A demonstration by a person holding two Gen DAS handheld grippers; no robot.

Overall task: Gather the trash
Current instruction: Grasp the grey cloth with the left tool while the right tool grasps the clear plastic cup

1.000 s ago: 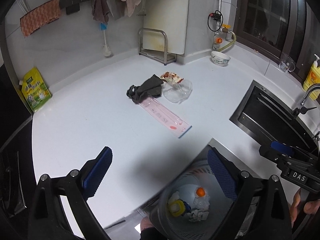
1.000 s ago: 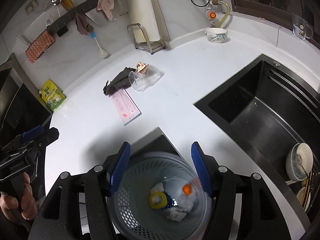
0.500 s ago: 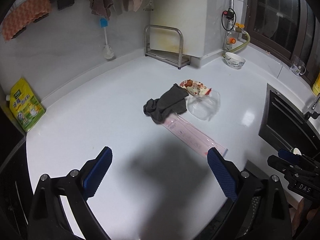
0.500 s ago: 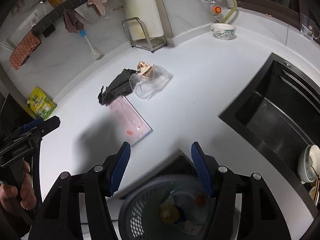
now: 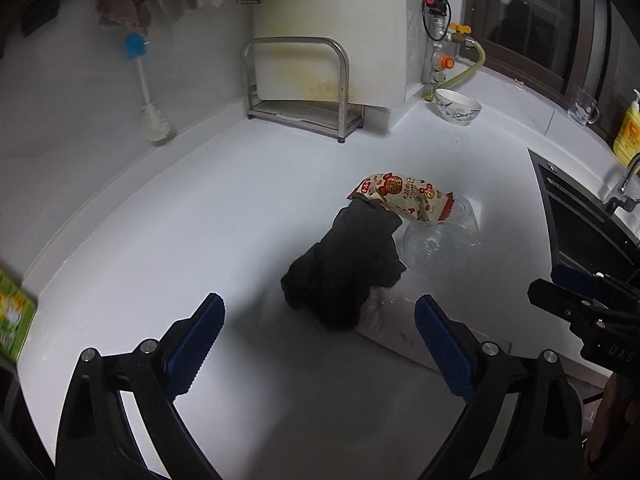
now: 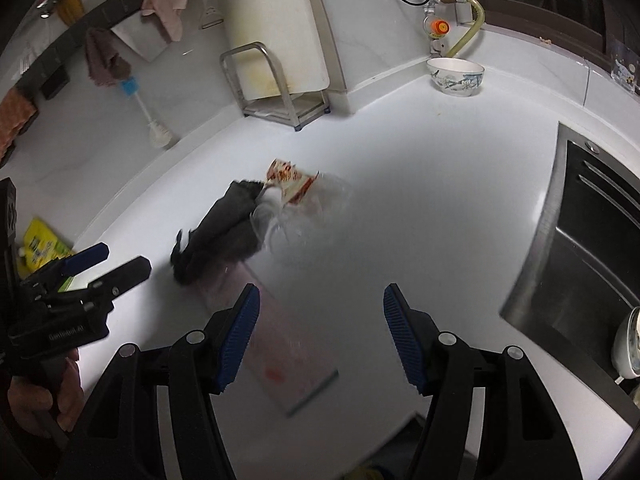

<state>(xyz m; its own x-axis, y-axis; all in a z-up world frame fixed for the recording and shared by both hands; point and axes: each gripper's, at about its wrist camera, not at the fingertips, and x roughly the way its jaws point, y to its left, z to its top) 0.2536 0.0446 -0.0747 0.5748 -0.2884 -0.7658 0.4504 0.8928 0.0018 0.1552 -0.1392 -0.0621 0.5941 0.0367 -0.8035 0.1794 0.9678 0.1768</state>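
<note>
A dark grey rag point(image 5: 344, 272) lies on the white counter point(image 5: 200, 220), partly over a pink flat package point(image 5: 400, 330). A red and cream snack wrapper point(image 5: 404, 196) rests on a clear plastic cup point(image 5: 440, 240) lying on its side. My left gripper point(image 5: 320, 344) is open and empty, just short of the rag. My right gripper point(image 6: 320, 336) is open and empty above the pink package point(image 6: 288, 360). The rag point(image 6: 224, 232), wrapper point(image 6: 290, 180) and cup point(image 6: 304, 216) lie beyond it. The left gripper also shows in the right wrist view point(image 6: 108, 264).
A metal rack point(image 5: 300, 92) and a bottle brush point(image 5: 150, 92) stand at the back wall. A patterned bowl point(image 5: 458, 106) sits in the back corner. A dark sink point(image 6: 592, 248) lies at the right. A green-yellow bag point(image 6: 40, 246) is at the left.
Both grippers have moved forward over the counter towards the trash pile. The trash bin that was below them has dropped almost out of view.
</note>
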